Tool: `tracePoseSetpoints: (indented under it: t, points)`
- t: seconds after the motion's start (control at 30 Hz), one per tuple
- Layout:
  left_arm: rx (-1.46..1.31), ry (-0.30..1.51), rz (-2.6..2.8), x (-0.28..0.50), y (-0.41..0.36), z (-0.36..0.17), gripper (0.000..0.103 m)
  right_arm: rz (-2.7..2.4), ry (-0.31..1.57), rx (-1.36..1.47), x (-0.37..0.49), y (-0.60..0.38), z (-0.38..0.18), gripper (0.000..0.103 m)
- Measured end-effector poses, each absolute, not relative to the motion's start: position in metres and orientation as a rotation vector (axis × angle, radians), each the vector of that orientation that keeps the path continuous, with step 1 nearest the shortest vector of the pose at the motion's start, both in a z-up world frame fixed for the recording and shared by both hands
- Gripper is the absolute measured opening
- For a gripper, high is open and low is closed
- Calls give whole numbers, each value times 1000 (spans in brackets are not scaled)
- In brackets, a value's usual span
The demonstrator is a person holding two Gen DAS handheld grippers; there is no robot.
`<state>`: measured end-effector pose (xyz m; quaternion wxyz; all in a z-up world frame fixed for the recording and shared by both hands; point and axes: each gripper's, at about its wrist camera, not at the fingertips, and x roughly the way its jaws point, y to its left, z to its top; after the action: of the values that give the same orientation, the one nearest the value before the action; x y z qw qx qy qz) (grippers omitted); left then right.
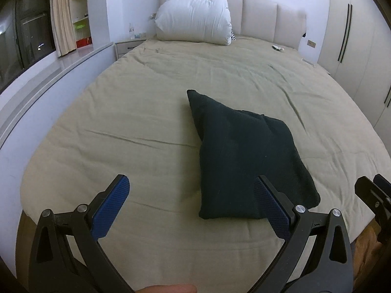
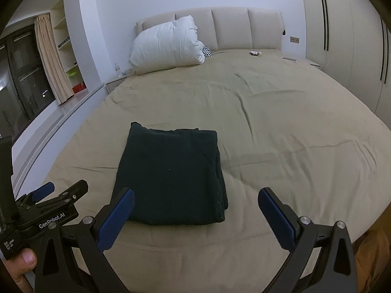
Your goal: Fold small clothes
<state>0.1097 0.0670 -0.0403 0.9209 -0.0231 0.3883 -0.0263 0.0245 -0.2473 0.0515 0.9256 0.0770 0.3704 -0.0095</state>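
A dark green garment [image 1: 239, 156] lies folded into a compact rectangle on the beige bedspread [image 1: 136, 112], near the bed's front edge. It also shows in the right wrist view [image 2: 171, 175]. My left gripper [image 1: 193, 190] is open and empty, held just short of the garment's near left side. My right gripper [image 2: 195, 202] is open and empty, held just short of the garment's near right corner. The left gripper shows at the lower left of the right wrist view [image 2: 58, 193]. The right gripper shows at the right edge of the left wrist view [image 1: 374, 188].
A white pillow [image 1: 195, 19] leans against the padded headboard [image 1: 268, 19] at the far end. A small white item [image 2: 255, 53] lies on the far right of the bed. A window ledge [image 1: 61, 68] runs along the left and wardrobes [image 2: 342, 36] stand on the right.
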Motion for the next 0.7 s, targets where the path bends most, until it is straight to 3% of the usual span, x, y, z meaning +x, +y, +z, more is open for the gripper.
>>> tracePoseSetpoints:
  t: [0.7]
  points:
    - [-35,812,-49,117,61,-51,103,-28,782,169,20,-252,45,103]
